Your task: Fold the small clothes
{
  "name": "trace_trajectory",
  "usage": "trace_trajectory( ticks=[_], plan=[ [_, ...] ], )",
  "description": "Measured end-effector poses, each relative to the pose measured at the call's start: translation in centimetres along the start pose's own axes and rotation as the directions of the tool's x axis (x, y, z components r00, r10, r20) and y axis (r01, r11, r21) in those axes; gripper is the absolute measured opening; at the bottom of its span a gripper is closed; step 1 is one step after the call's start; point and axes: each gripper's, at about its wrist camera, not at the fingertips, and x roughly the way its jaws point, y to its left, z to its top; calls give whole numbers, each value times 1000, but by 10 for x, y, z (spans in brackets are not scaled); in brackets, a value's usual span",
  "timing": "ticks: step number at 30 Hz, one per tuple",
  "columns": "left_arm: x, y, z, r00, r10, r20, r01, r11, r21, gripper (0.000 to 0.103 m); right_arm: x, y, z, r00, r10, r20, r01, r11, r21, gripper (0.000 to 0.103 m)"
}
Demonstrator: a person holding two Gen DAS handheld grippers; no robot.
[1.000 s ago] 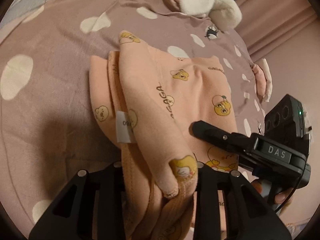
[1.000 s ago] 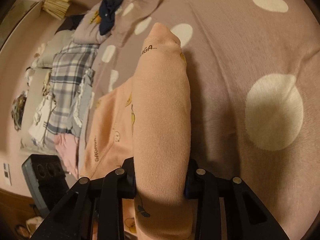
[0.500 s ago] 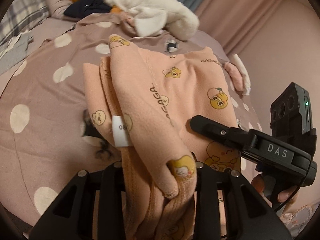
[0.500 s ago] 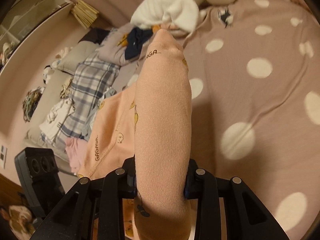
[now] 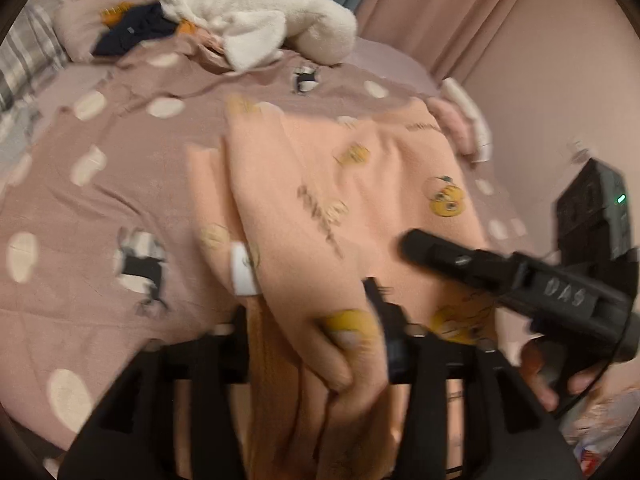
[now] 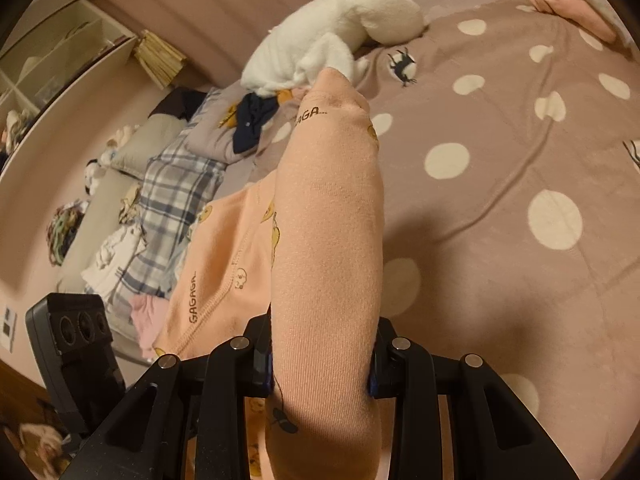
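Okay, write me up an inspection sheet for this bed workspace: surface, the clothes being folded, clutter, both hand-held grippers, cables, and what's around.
Surface: polka-dot bedspread, mauve with cream dots, rumpled.
Job's things: peach printed garment, partly folded, lifted at the near end; white label visible on its edge.
Clutter: white plush toy; dark navy garment; plaid fabric; pink cloth at the bed's far edge.
Grippers: left hand-held gripper jaws opening, garment fold between them. Right hand-held gripper clamped on a rolled fold of the garment.
Cables: thin black lead beside the right hand-held gripper's handle, in the left view.
Surroundings: pink curtain, shelf unit, stacked books.
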Motion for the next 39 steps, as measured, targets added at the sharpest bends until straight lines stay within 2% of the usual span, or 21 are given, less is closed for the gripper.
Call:
trace_trajectory(
  ticks=[1, 2, 3, 5, 6, 8, 11, 15, 19, 24, 31, 36, 39],
  plan=[
    [-1, 1, -1, 998, 58, 16, -58, 998, 16, 78, -2, -4, 0, 1000, -17, 0, 17, 1000, 11, 36],
    [-2, 4, -2, 991, 124, 49, -126, 992, 30, 88, -3, -9, 1, 999, -44, 1, 44, 999, 25, 41],
    [-5, 8, -2, 981, 173, 83, -176, 984, 31, 90, -4, -13, 2, 996, -87, 0, 87, 996, 35, 45],
    [-7, 16, -3, 970, 219, 103, -223, 975, 22, 90, -11, -21, 2, 990, -141, 13, 140, 989, 55, 67],
    [-7, 18, -2, 970, 225, 97, -228, 973, 23, 90, -15, -23, 1, 989, -143, 29, 141, 988, 56, 71],
    [-5, 22, -2, 980, 187, 62, -188, 982, 15, 93, -22, -25, 1, 989, -143, 44, 141, 989, 55, 78],
    [-3, 25, -4, 991, 130, 26, -129, 991, -21, 99, -28, -24, 0, 982, -185, 42, 183, 982, 50, 78],
    [-7, 11, -10, 992, 121, 32, -121, 993, -9, 100, -30, -27, -2, 975, -220, 12, 219, 975, 46, 79],
    [-10, -1, -14, 994, 103, 24, -104, 994, 26, 101, -33, -33, -6, 976, -216, -8, 216, 975, 51, 79],
    [-13, -5, -15, 996, 81, 36, -82, 996, 22, 102, -37, -35, -9, 977, -211, -16, 212, 976, 51, 80],
    [-13, -17, -19, 998, 58, 20, -59, 996, 61, 102, -42, -36, -17, 979, -203, -33, 204, 978, 41, 82],
    [-8, -25, -20, 999, 41, -29, -39, 995, 87, 102, -45, -39, -20, 979, -201, -40, 203, 977, 57, 82],
    [-9, -28, -22, 999, 31, -18, -30, 996, 87, 102, -49, -39, -21, 978, -204, -35, 206, 977, 57, 83]
  ],
)
